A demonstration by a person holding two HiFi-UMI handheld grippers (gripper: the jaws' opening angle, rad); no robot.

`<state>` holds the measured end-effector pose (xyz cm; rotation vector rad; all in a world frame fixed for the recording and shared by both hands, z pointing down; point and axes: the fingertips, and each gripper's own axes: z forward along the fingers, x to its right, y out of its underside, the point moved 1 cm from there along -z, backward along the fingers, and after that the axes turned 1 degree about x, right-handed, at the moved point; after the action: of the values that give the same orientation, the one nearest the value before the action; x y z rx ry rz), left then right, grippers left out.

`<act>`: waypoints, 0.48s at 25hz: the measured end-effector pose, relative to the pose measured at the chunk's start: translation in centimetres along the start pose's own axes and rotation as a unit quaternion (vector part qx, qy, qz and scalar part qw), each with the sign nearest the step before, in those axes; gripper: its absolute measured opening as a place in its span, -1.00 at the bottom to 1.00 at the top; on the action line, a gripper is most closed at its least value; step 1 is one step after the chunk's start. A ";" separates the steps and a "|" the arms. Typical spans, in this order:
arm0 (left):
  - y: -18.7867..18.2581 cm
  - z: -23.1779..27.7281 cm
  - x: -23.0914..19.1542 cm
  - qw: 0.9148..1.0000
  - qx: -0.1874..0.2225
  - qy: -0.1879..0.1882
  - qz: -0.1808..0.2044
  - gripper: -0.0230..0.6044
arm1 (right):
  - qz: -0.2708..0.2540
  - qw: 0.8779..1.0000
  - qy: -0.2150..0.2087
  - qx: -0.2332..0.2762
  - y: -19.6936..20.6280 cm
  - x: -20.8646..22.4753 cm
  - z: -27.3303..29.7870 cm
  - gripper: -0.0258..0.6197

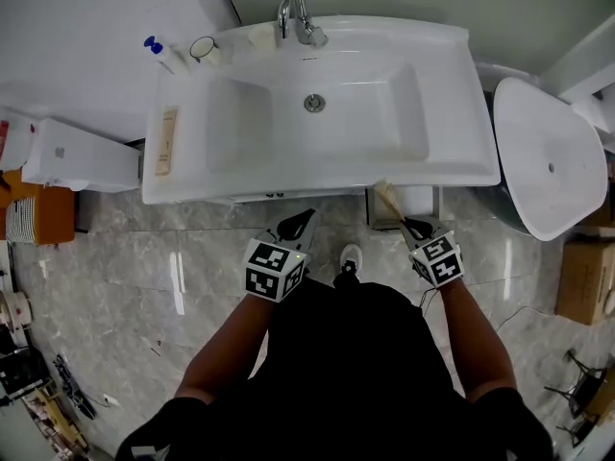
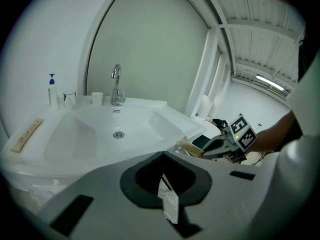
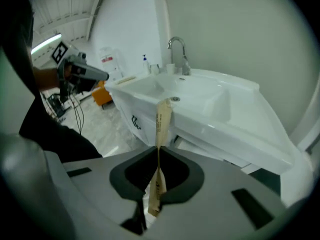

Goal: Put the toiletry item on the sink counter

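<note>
**Item:** tan paper sachet (image 3: 163,118). Long and flat; likely light and flimsy, bending easily and apt to slip from a loose pinch.

**Location:** nipped near its lower end by the right gripper (image 3: 157,166), jaws almost together, just short of the sink counter (image 1: 452,176).

**Best hold:** flat faces, near one end.

**Left gripper** (image 2: 165,181): jaws together on a whitish scrap (image 2: 170,204), kind unclear.

the person wears a black short-sleeved top (image 1: 356,373) with loose sleeve ends at the upper arms, and a white shoe (image 1: 351,257). the left gripper (image 1: 300,221) and the right gripper (image 1: 411,225) have pale grey bodies, a black recess round dark tapered jaws, and small black rectangular slots. the left cube (image 1: 276,269) and right cube (image 1: 437,260) are white with black square markers.
</note>
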<state>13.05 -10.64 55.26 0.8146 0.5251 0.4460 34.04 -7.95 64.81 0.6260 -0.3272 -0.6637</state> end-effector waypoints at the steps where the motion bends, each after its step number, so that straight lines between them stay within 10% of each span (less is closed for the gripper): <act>1: 0.1 0.2 0.1 1.000 0.000 -0.004 -0.004 -0.93 | -0.028 0.999 -0.001 -0.022 1.2 0.3 0.6 -0.87; 12: 2.5 0.4 0.6 0.999 -0.032 -0.032 -0.018 -0.93 | -0.314 0.930 -0.010 -0.191 10.1 4.4 7.7 -0.87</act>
<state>13.32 -9.01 57.31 0.7556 0.4627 0.4005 38.41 -7.98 77.50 0.3404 0.0011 -1.3141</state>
